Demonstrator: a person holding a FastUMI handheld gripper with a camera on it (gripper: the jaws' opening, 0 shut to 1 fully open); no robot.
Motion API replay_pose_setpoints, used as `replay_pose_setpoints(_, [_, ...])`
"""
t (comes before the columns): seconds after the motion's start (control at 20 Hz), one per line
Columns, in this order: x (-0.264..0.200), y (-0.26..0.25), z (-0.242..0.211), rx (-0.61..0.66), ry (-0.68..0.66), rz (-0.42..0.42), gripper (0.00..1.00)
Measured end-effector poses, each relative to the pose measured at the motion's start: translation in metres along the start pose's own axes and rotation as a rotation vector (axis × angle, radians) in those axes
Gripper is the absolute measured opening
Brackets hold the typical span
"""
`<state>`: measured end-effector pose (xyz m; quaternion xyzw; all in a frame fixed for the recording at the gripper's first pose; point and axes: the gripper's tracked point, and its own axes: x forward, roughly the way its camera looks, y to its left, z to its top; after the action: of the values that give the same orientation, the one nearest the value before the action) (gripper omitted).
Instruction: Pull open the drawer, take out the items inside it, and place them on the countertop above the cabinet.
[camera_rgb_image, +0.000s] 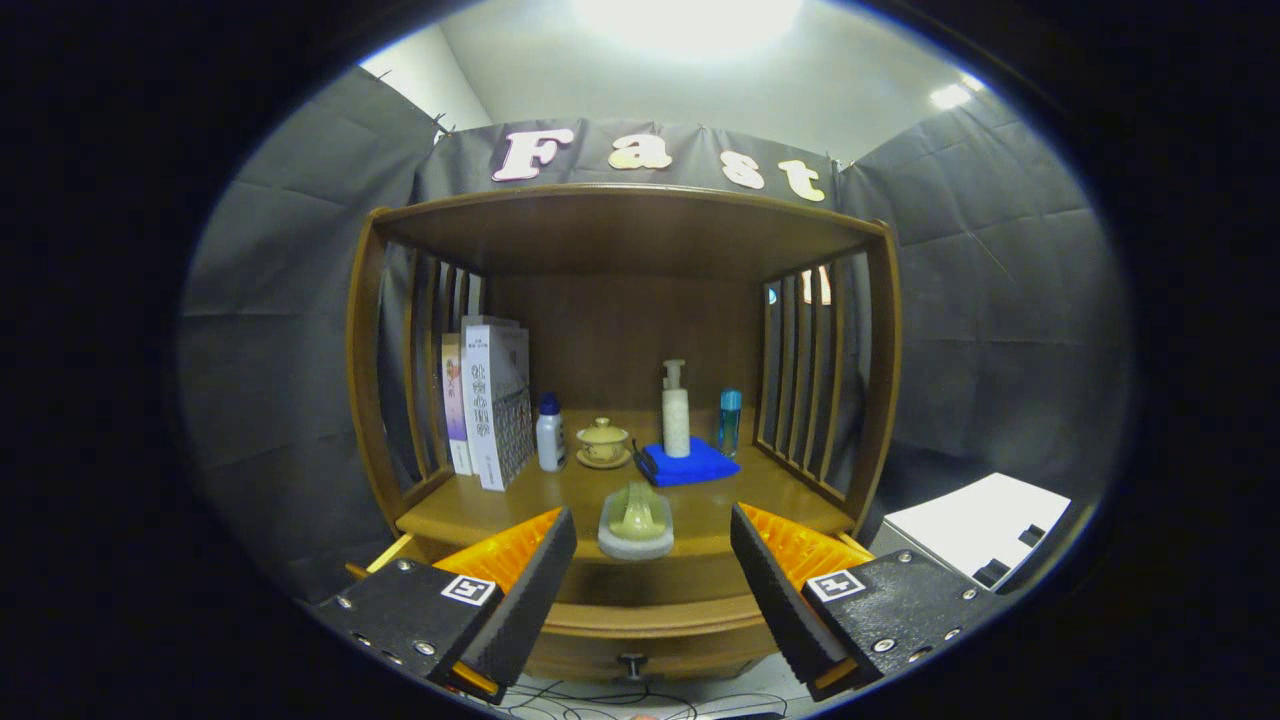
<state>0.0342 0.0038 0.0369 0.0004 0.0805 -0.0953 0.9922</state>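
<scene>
Tongs stand spread wide, gripping nothing, before one wooden cabinet. One drawer, closed, runs crosswise below them, its single knob facing the tongs. On the bench above sit one soap dish, three bottles, one lidded cup, one blue cloth and several upright books.

Light source: overhead ceiling lamp, blown out to white glare; smaller lamp beside it.
Brightness: moderate on the tabletop, dim under the cabinet roof.
Shadows: soft, beneath the shelf items.
Distortion: strong fisheye bowing of the posts.
Focus: centre sharp; open tongs slightly soft.
</scene>
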Motion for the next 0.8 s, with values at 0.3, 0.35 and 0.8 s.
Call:
replay_pose_setpoints(0.3, [-0.018, -0.001, -0.045, 0.016, 0.023, -0.009, 0.96])
replay_pose_setpoints(0.35, [-0.019, -0.002, -0.052, 0.019, 0.027, -0.011, 0.96])
replay_pose_setpoints(0.8, [-0.012, -0.01, -0.114, 0.007, 0.093, -0.029, 0.97])
